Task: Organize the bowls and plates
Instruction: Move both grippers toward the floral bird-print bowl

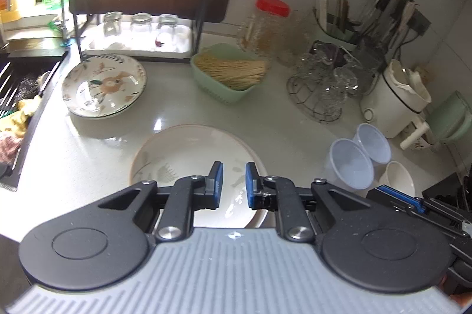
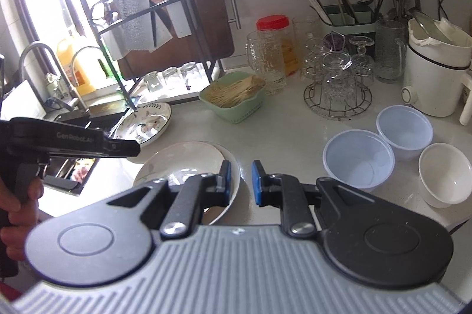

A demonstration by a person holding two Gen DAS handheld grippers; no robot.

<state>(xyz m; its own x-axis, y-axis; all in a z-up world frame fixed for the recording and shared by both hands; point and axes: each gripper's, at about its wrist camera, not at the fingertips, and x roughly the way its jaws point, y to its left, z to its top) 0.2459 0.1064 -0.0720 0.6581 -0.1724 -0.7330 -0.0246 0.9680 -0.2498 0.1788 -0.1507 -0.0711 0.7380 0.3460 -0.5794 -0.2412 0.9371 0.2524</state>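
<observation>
A cream plate [image 1: 191, 154] with a faint leaf print lies on the white counter, right under my left gripper [image 1: 233, 184], whose jaws are shut with nothing between them. Behind it to the left sits a floral plate stack [image 1: 103, 85]. In the right wrist view the same cream plate [image 2: 183, 163] is under the left finger of my right gripper [image 2: 240, 181], also shut and empty. Two translucent plastic bowls [image 2: 358, 160] [image 2: 405, 131] and a white bowl [image 2: 445, 175] stand to its right. The left gripper [image 2: 126, 147] hovers over the floral plates [image 2: 144, 122].
A green basket of thin sticks [image 1: 230, 72] sits mid-counter, with a wire stand of glasses [image 2: 336, 90], a red-lidded jar [image 2: 273, 25] and a white cooker [image 2: 436, 72] behind. A black dish rack [image 1: 141, 19] stands by the sink [image 1: 17, 95]. A hand [image 2: 17, 205] holds the left gripper.
</observation>
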